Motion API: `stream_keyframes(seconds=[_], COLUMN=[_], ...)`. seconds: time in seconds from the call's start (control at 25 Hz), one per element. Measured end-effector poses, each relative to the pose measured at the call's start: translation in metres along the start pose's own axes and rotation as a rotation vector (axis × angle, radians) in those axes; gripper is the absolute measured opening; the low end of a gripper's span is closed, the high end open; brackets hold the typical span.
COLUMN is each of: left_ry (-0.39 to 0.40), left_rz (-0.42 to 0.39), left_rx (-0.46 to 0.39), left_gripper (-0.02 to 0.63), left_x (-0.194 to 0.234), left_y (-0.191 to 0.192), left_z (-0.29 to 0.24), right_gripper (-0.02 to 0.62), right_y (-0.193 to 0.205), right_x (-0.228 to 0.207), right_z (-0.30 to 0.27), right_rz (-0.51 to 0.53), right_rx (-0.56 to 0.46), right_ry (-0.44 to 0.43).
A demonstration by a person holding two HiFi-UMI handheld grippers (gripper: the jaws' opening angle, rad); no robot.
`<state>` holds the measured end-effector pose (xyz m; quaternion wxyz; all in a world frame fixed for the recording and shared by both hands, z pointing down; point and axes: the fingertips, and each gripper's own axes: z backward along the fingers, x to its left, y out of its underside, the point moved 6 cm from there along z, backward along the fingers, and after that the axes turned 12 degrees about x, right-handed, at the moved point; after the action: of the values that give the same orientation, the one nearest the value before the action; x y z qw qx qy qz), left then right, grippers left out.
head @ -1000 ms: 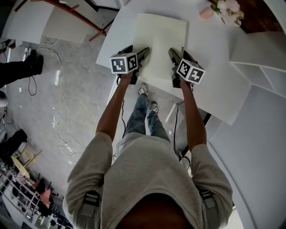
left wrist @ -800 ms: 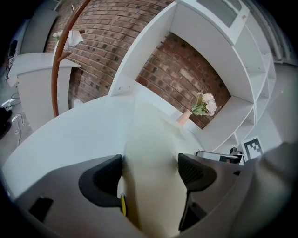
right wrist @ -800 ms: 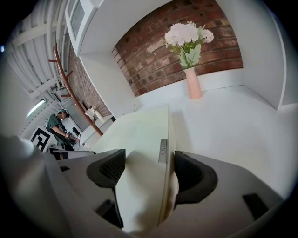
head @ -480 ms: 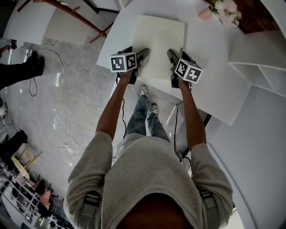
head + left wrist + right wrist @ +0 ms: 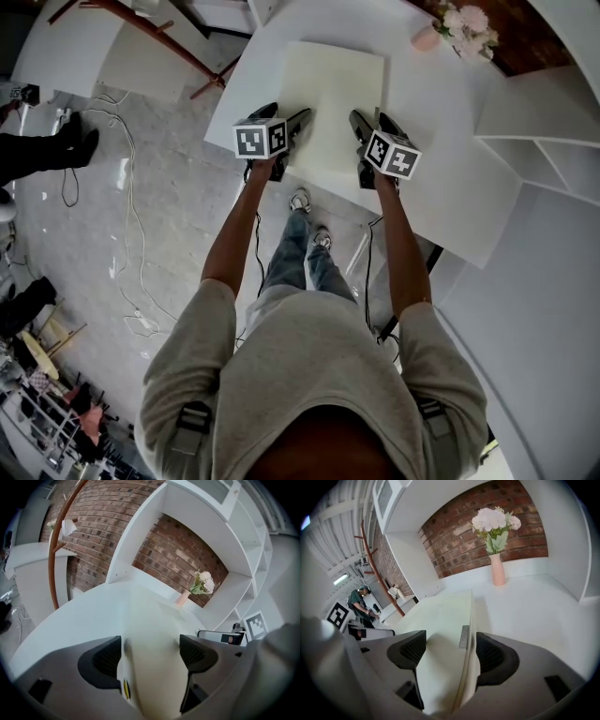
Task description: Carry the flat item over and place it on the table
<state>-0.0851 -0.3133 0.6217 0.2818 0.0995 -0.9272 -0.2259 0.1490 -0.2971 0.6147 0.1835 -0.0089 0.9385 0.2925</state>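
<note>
A thin cream flat item (image 5: 334, 98) lies level over the white table (image 5: 441, 178), its near edge close to the table's front edge. My left gripper (image 5: 302, 120) is shut on its near left corner and my right gripper (image 5: 358, 122) on its near right corner. In the left gripper view the flat item (image 5: 150, 620) fills the gap between the dark pads (image 5: 105, 660) of the left gripper (image 5: 151, 651). Seen from the right gripper (image 5: 450, 651), the flat item (image 5: 440, 613) runs away from the jaws over the tabletop. Whether it touches the table is unclear.
A pink vase of pale flowers (image 5: 457, 23) stands at the table's far right corner. White shelving (image 5: 548, 141) lies to the right. Cables (image 5: 122, 216) trail over the grey floor on the left, where a person's legs (image 5: 42, 150) show.
Both grippers and the flat item have moved a little farther over the table, away from the carrier's body. Both jaws stay shut on it.
</note>
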Motion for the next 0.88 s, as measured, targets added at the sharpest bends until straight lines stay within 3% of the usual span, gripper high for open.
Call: stream_keyframes(seconds=[0.12, 0.72, 0.88], left_ry=[-0.021, -0.065, -0.08], left_rz=[-0.048, -0.152, -0.189], left_rx=[-0.003, -0.096, -0.145], left_gripper=[0.387, 0.383, 0.33], left_x=[-0.005, -0.024, -0.036], left_y=[-0.001, 0.002, 0.01], left_z=[0.004, 0.042, 0.054], right_gripper=[0.348, 0.233, 0.173], right_y=[-0.004, 0.003, 0.007], right_x=[0.001, 0.007, 0.014], right_z=[0.007, 0.052, 0.064], right_rz=[0.072, 0.138, 0.186], right_rx=[-0.014, -0.089, -0.124], right_ry=[0.049, 0.06, 0.049])
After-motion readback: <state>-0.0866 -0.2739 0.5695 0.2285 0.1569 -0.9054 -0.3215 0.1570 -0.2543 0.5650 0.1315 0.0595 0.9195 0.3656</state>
